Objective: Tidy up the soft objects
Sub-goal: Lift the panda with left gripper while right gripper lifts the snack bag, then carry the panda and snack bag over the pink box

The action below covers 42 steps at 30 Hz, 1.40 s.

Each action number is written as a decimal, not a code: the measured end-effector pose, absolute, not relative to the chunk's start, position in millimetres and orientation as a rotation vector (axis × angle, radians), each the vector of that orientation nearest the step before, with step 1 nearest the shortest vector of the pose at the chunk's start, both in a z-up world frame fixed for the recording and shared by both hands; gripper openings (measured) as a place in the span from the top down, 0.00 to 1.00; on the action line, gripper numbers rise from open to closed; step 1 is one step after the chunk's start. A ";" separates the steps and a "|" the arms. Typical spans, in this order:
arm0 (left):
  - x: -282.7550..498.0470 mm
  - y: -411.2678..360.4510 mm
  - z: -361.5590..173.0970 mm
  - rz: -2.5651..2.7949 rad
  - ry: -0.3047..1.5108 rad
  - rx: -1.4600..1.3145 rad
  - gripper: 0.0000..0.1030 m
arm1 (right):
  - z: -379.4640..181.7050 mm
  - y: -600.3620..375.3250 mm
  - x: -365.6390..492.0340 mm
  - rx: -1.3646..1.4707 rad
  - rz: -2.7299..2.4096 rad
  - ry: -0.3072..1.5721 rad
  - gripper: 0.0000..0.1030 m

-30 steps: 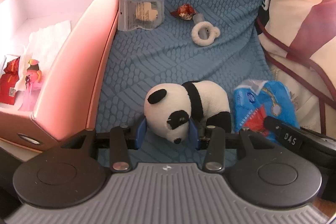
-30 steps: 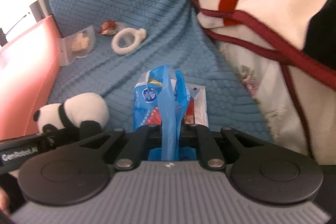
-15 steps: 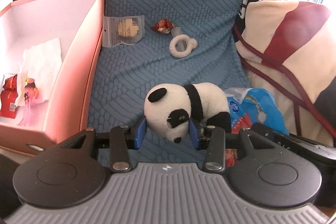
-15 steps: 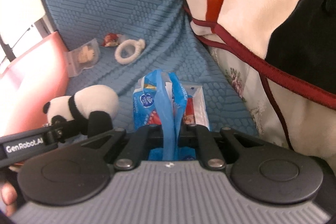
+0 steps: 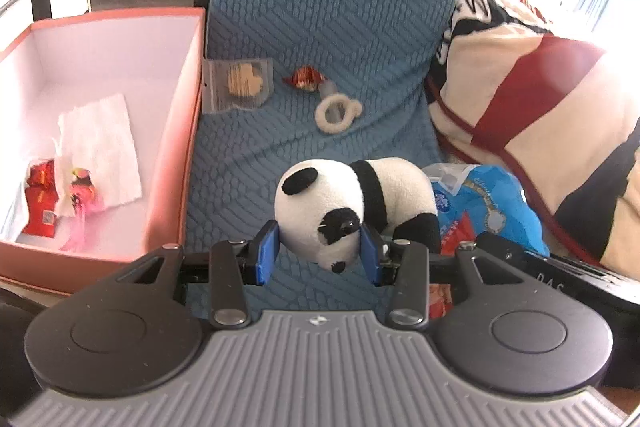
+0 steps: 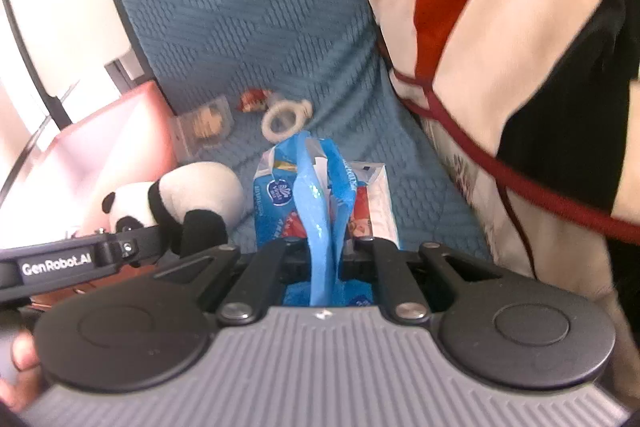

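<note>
In the left wrist view, the left gripper [image 5: 316,251] sits at lower centre with its blue pads clamped on the head of a toy panda [image 5: 352,203]. At left stands a pink box [image 5: 176,155] holding a white tissue [image 5: 100,143] and red packets [image 5: 40,195]. In the right wrist view, the right gripper [image 6: 324,255] at lower centre is pinched together on a blue plastic packet [image 6: 316,195]. A white ring [image 5: 336,111] lies on the blue cover [image 5: 320,7] above centre.
</note>
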<state>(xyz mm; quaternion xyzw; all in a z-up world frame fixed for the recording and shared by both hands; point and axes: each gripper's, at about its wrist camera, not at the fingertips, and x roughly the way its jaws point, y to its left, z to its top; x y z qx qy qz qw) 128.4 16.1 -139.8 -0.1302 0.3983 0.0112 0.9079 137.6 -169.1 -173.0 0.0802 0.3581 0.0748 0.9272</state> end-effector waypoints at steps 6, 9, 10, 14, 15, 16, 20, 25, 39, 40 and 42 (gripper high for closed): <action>124.4 32.0 -119.4 0.033 0.791 -0.285 0.53 | -145.3 -156.6 133.1 0.165 0.197 0.688 0.91; 123.1 41.2 -106.4 0.047 0.769 -0.292 0.53 | -132.9 -147.9 135.0 0.171 0.224 0.667 0.91; 122.8 44.5 -101.9 0.048 0.761 -0.293 0.53 | -128.5 -144.6 135.2 0.169 0.233 0.658 0.91; 119.5 58.7 -84.5 0.060 0.732 -0.274 0.53 | -113.7 -130.7 138.3 0.174 0.272 0.629 0.91; 118.3 63.2 -80.7 0.065 0.725 -0.277 0.53 | -109.5 -125.9 139.5 0.173 0.283 0.620 0.91; 116.3 68.4 -76.7 0.072 0.717 -0.280 0.53 | -106.7 -121.6 140.0 0.170 0.289 0.612 0.91; 111.1 93.9 -70.4 0.114 0.698 -0.296 0.53 | -100.9 -100.0 146.1 0.141 0.312 0.590 0.95; 100.4 121.2 -71.1 0.152 0.689 -0.328 0.53 | -104.8 -82.9 155.8 0.147 0.356 0.622 0.96; 82.9 205.8 -45.9 0.254 0.644 -0.369 0.53 | -60.3 2.2 161.1 0.091 0.480 0.563 0.96; 82.3 211.9 -43.6 0.263 0.644 -0.371 0.53 | -57.1 8.6 162.2 0.094 0.489 0.562 0.96; 82.0 224.4 -40.4 0.276 0.644 -0.372 0.53 | -53.6 23.2 165.2 0.097 0.508 0.566 0.96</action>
